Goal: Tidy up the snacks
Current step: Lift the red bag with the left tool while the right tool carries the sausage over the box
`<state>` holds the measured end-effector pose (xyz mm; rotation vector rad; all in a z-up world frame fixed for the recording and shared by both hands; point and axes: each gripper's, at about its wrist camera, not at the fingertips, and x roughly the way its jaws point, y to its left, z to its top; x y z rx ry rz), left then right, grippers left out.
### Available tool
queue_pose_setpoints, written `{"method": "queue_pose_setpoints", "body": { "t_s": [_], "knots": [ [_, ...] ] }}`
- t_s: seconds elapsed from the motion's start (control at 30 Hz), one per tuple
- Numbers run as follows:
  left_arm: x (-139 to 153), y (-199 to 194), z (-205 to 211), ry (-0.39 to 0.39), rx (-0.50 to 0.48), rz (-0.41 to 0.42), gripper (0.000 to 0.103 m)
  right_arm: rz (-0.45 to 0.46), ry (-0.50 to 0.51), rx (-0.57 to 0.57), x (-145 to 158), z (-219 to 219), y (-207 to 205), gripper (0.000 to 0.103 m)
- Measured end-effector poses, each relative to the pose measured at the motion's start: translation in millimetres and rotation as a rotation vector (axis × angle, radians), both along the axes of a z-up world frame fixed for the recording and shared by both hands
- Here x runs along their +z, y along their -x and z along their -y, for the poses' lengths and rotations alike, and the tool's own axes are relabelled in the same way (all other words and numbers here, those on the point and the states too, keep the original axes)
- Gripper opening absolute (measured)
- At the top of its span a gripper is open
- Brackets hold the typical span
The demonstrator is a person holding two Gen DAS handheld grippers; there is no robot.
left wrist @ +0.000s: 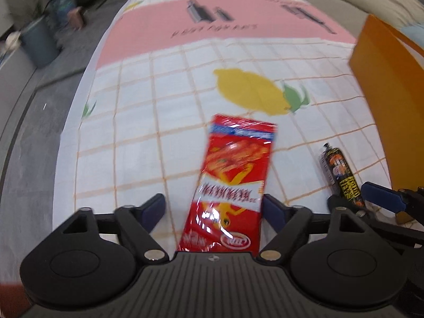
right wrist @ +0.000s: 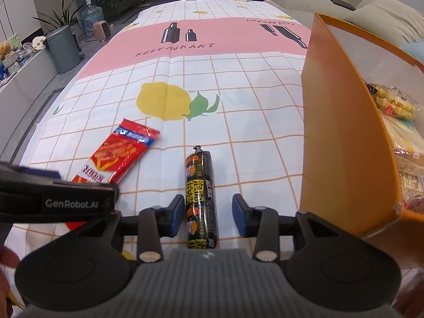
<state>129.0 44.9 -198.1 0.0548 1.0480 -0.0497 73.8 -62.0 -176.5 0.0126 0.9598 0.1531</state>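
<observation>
I am straddling the red snack packet (left wrist: 233,185) with my wide-open left gripper (left wrist: 213,206), its long axis running straight ahead; my right gripper (right wrist: 208,213) is bracketing the black sausage stick (right wrist: 200,198), untouched, beside the orange bin (right wrist: 341,145).

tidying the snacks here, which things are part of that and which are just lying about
Part of the job:
red snack packet
black sausage stick
orange box with snacks inside
left gripper, right gripper

Just lying about:
bin
water jug
potted plant
</observation>
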Motion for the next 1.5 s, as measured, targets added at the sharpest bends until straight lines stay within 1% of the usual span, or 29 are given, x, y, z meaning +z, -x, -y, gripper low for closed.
{"method": "queue_pose_setpoints", "body": {
  "t_s": [0.07, 0.13, 0.23, 0.3, 0.33, 0.37, 0.43, 0.47, 0.5, 0.57, 0.7, 0.87, 1.03, 1.27, 1.4, 1.5],
  "knots": [
    [-1, -2, 3, -0.008, -0.046, 0.021, 0.090, 0.000, 0.009, 0.014, 0, -2, 1, 0.044],
    [-2, -4, 2, 0.023, -0.051, 0.017, 0.093, 0.003, 0.028, 0.033, -1, -5, 1, 0.048],
    [-4, -3, 6, 0.026, -0.073, 0.038, 0.094, 0.007, 0.040, 0.040, -2, -8, 2, 0.049],
    [-4, -3, 7, 0.032, -0.080, 0.046, 0.093, 0.013, 0.041, 0.033, -2, -8, 2, 0.044],
    [-4, -4, 7, 0.032, -0.078, 0.048, 0.092, 0.020, 0.045, 0.029, -2, -7, 3, 0.036],
    [-4, -4, 7, 0.031, -0.081, 0.051, 0.089, 0.027, 0.050, 0.030, -2, -7, 3, 0.029],
    [-3, -2, 9, 0.031, -0.088, 0.061, 0.077, 0.034, 0.052, 0.038, -1, -7, 4, 0.020],
    [-1, -2, 10, 0.029, -0.090, 0.065, 0.065, 0.034, 0.059, 0.041, -1, -8, 4, 0.020],
    [0, -2, 11, 0.033, -0.093, 0.067, 0.059, 0.035, 0.062, 0.043, 0, -9, 4, 0.020],
    [0, -1, 13, 0.027, -0.093, 0.066, 0.057, 0.035, 0.065, 0.048, 0, -9, 4, 0.020],
    [2, 0, 14, 0.038, -0.083, 0.058, 0.053, 0.034, 0.067, 0.052, 0, -9, 3, 0.020],
    [6, 5, 9, 0.084, -0.060, 0.041, 0.051, 0.023, 0.061, 0.055, 1, -9, 3, 0.020],
    [15, 13, 2, 0.130, -0.042, 0.044, 0.051, 0.016, 0.053, 0.060, 5, -11, 6, 0.020],
    [41, 26, -6, 0.169, -0.007, 0.072, 0.051, 0.052, 0.005, 0.076, 34, -9, 15, 0.020],
    [63, 33, -10, 0.197, 0.010, 0.099, 0.051, 0.071, -0.002, 0.084, 51, -5, 23, 0.020],
    [82, 37, -9, 0.211, 0.007, 0.119, 0.051, 0.102, -0.009, 0.089, 67, 2, 33, 0.020]
  ]
}}
